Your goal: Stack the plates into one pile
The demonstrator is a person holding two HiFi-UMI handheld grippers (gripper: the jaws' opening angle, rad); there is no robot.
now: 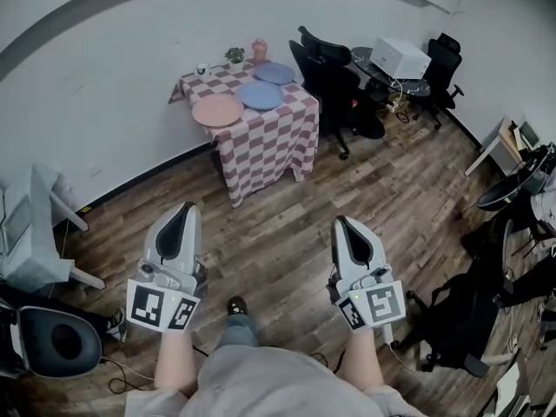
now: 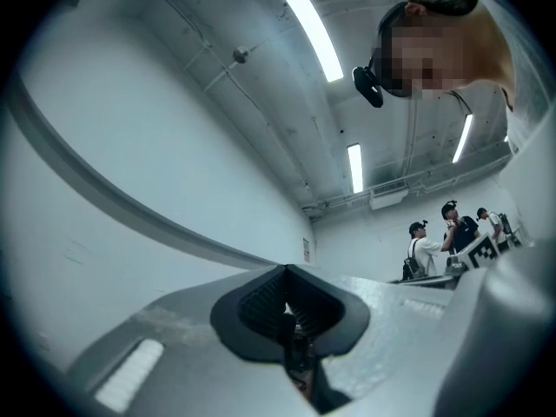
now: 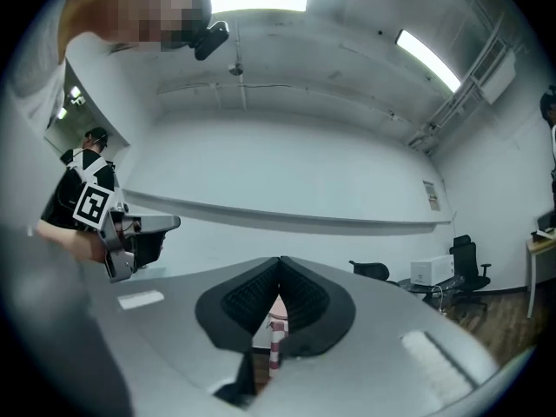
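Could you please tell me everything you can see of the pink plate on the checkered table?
The pink plate is round, plain and salmon-coloured; it is too far off to tell its material. It lies flat and empty on the checkered tablecloth, at the table's near left corner. A blue plate lies just beside it; whether their rims touch I cannot tell.

Pink plate (image 1: 217, 110): round, salmon-coloured, laid flat and right way up at the near corner of the checked tabletop (image 1: 200, 85), close to its near edge.
Middle blue plate (image 1: 260, 95): round, laid flat just beside the Pink plate, along the right edge.
Far blue plate (image 1: 274, 74): round, laid flat toward the far right corner, just beside the Middle blue plate.
Arrangement: all three are laid singly in one diagonal row.
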